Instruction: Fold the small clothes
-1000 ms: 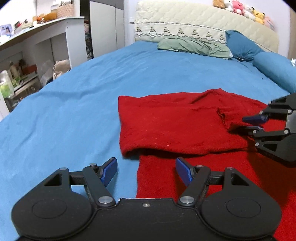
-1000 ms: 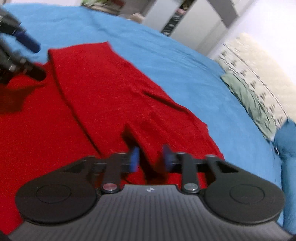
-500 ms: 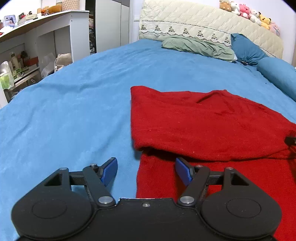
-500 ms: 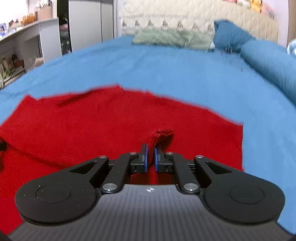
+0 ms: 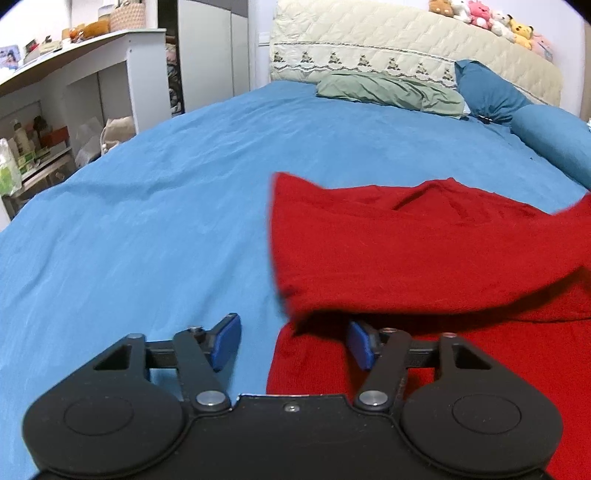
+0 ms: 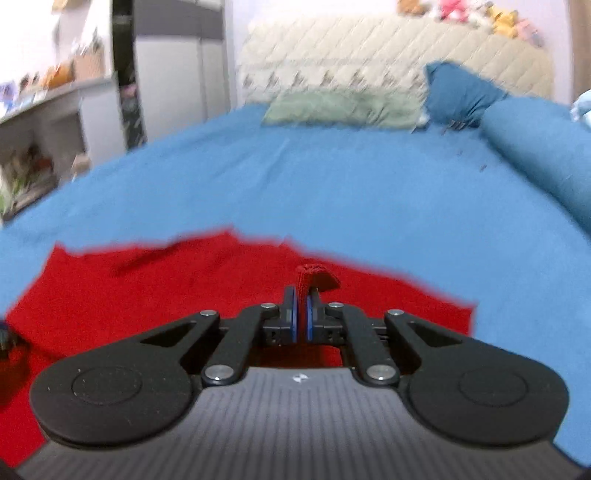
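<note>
Red garment sprawled on the near right part of the bed, over blue sheet. Left edge running pretty straight from a pointy far corner down toward the camera, with a folded-over upper layer ending in a soft rounded edge that casts a shadow on the layer beneath. Right side of that upper layer lifted off the bed, rising toward the frame edge.

Left hand-held gripper sitting low right at the garment's near left edge, jaws partway apart and just been closing in. Left pad over bare sheet, right pad over red cloth, tucked under the fold's lip; the cloth edge runs between them but neither pad presses on it.

Right hand-held gripper pinched tight on a small tuft of the red fabric, which pokes up and curls over past the blue pads. Far edge of the garment a bit jagged and blurry from that view.

Loads of open sheet to the left and beyond the garment, all the way up to a green pillow, dark blue pillow and the quilted headboard with plush toys on top. Blue bolster hugging the right edge. White shelving off the left side of the bed.
</note>
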{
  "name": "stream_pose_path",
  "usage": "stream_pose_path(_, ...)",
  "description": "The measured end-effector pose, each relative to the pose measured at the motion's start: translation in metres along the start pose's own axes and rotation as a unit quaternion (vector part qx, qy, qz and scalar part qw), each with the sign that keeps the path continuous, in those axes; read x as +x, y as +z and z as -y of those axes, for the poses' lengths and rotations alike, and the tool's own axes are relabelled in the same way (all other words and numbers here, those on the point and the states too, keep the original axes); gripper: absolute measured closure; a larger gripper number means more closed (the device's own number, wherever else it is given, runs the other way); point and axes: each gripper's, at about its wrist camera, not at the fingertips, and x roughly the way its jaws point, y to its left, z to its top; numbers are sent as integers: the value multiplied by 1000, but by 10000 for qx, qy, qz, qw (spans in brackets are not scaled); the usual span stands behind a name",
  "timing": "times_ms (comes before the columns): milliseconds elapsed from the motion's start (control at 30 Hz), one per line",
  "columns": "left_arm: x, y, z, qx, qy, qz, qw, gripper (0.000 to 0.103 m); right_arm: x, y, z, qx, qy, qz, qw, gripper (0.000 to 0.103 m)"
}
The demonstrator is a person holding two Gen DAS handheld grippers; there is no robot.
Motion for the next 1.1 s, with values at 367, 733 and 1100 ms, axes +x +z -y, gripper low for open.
stream_pose_path(367,7,-2,-5,-154,-169,-20,9997,94,-20,-16,57,361,-488,-171,9980,83)
stream_pose_path(733,-33,18,8,258,-519,329,9978,48,-38,-66,52,211,-897,-354,9951,14)
stream_pose_path(1100,37,26,35,231,-1150,-116,9930,48,3,-77,42,373,-270,-653,9968,13)
